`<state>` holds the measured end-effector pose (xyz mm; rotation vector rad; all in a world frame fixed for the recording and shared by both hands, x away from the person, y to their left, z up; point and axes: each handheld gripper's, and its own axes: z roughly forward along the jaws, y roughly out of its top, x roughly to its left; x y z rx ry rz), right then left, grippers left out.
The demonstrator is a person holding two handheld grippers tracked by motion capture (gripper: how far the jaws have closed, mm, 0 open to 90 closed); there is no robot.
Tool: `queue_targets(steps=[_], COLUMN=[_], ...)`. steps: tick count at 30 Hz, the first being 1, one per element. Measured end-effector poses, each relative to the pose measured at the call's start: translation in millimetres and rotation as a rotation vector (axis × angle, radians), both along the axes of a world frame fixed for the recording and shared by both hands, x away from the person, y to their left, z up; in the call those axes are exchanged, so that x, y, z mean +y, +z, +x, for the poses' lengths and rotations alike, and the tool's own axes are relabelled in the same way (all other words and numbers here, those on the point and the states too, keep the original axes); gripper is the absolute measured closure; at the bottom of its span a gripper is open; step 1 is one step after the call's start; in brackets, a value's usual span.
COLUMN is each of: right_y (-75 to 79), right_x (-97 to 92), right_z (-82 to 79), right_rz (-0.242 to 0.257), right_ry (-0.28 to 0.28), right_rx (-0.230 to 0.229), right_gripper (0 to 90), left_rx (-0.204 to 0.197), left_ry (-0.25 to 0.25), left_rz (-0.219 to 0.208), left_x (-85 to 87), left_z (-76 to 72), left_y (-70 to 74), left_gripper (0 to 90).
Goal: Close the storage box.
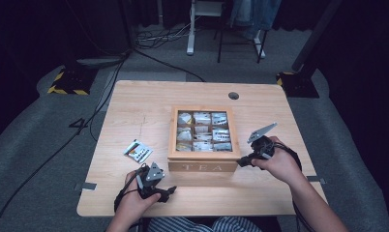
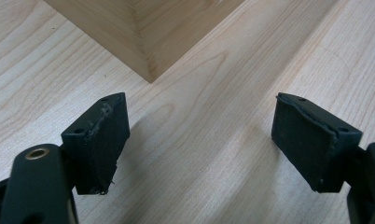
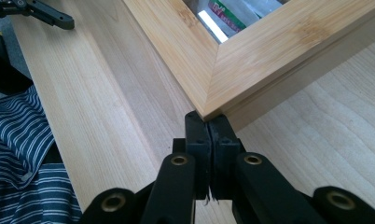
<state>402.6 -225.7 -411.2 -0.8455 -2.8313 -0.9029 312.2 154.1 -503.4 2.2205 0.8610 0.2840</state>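
Right gripper [image 3: 209, 122], jaws pressed together, noses the tea box [image 1: 203, 166] lid's near right corner | left gripper [image 2: 202, 140], spread and empty, waits off the left corner | contact unclear.

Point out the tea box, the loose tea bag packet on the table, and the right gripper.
tea box [image 1: 204, 167], high view, on its front wall by the lettering.
tea bag packet [image 1: 138, 150], high view, on the packet's middle.
right gripper [image 3: 209, 125], right gripper view, at the tips of its shut jaws, by the box corner.

A recording studio or lab. Black curtains [image 1: 33, 29] enclose a wooden table [image 1: 134, 106] on grey carpet [image 1: 37, 145]. Cables [image 1: 158, 36] and hazard-striped stand bases [image 1: 67, 82] surround it.
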Motion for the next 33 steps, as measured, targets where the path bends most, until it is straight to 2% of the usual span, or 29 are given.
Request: queue_targets(steps=[9,11,16,20,22,23,29,32,33], right_y=[0.4,0.3,3.6,8.6,10.7,11.5,18.9,21.5,22.0], right_x=[0.2,-0.7,-6.4,-13.4,-17.7,-19.9,-38.0,-44.8,-46.5], right_z=[-1.7,-1.7,-1.6,0.1,1.8,2.7,9.0,12.5,14.2], right_rz=[-0.042,-0.055,-0.053,-0.027,-0.005,0.005,0.068,0.09,0.094], right_ry=[-0.007,0.007,0.011,-0.007,-0.019,-0.028,-0.077,-0.107,-0.118], right_rx=[0.004,0.008,0.022,0.0,-0.016,-0.023,-0.059,-0.068,-0.084], right_gripper=[88.6,90.0,90.0,90.0,89.9,89.6,89.8,90.0,90.0], left_rx=[-0.002,-0.003,-0.001,-0.004,0.016,0.025,0.016,0.011,0.012], left_ry=[0.001,0.001,0.0,0.004,0.008,0.009,0.025,0.041,0.048], left_rz=[0.004,0.006,0.006,0.017,0.029,0.027,0.024,0.007,-0.002], left_x=[-0.4,-0.5,-0.2,0.3,0.8,1.3,10.0,16.6,18.8], left_z=[-0.2,-0.2,-0.1,-0.5,-1.1,-1.1,-2.5,-2.7,-2.9], left_y=[0.0,0.0,0.2,1.0,4.1,5.4,10.9,15.7,17.3], left_gripper=[20.0,20.0,20.0,21.2,25.5,26.2,26.1,26.2,26.4])
